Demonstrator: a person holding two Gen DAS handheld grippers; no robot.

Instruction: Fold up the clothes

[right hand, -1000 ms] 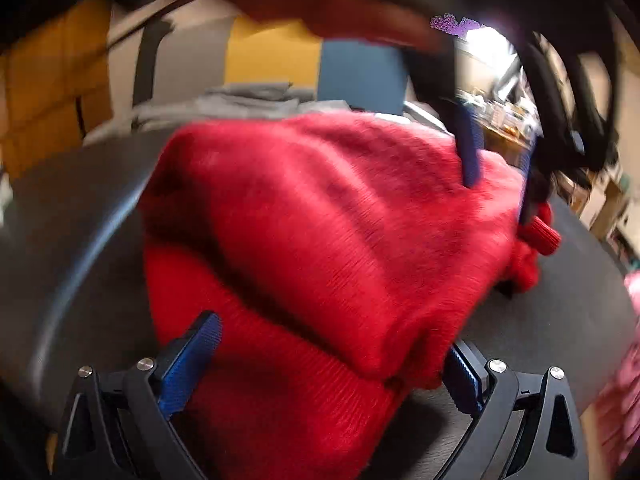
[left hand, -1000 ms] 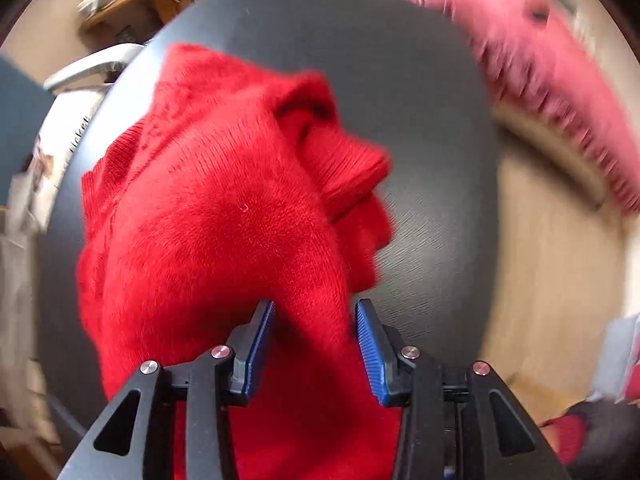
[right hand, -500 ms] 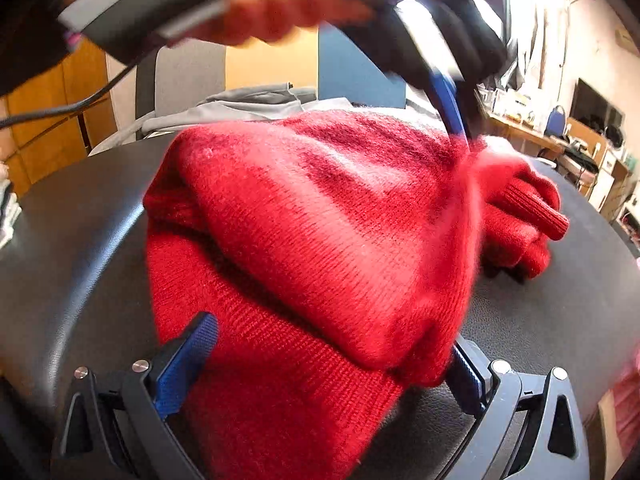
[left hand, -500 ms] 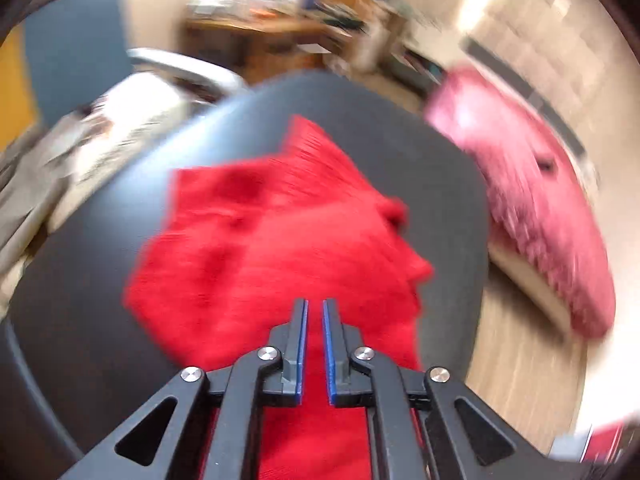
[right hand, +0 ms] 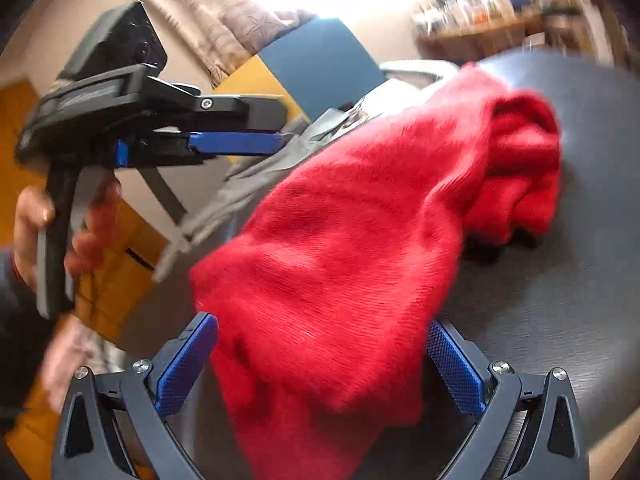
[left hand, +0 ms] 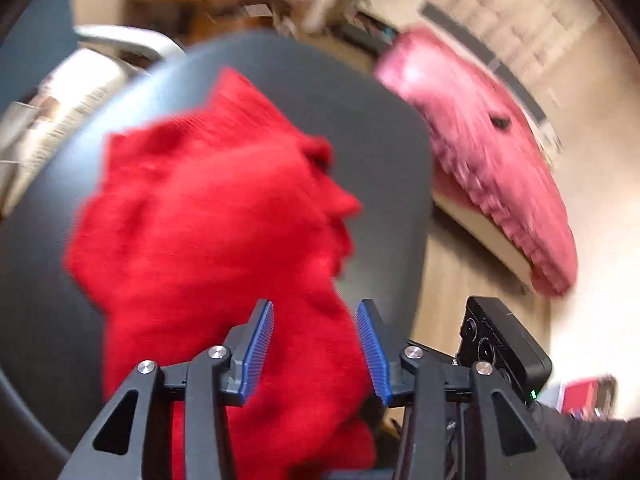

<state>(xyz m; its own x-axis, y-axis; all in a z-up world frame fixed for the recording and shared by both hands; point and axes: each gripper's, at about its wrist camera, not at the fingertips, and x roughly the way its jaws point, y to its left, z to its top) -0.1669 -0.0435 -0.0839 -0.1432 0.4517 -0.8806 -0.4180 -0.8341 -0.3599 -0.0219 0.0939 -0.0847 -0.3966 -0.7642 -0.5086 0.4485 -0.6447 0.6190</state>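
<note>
My left gripper [left hand: 316, 344] is opening; its blue ribbed pads [left hand: 260, 348] stand apart with the red knitted sweater [left hand: 216, 216] showing between them, and the cloth seems to lie below the pads rather than pinched by them. The same gripper shows side-on in the right wrist view [right hand: 236, 142], lifted clear of the sweater [right hand: 360, 248], with my left hand [right hand: 60, 224] around its handle; nothing hangs from its fingers there.

My right gripper [right hand: 320, 364] is spread wide. The sweater's near end fills the gap between its blue pads [right hand: 452, 368]. The cloth runs close to both pads, yet I cannot tell whether it touches either one; neither pad presses into it. Part of this gripper's black body appears at the lower right of the left wrist view [left hand: 500, 348], its fingertips hidden there.

The sweater lies bunched on the round dark grey table [left hand: 380, 152], a thick fold piled at its far end near the table's edge [right hand: 600, 240]. Beyond the table a pink fringed throw [left hand: 492, 168] drapes over furniture, badly blurred. Grey fabric [right hand: 256, 184] lies behind the table on the other side.
</note>
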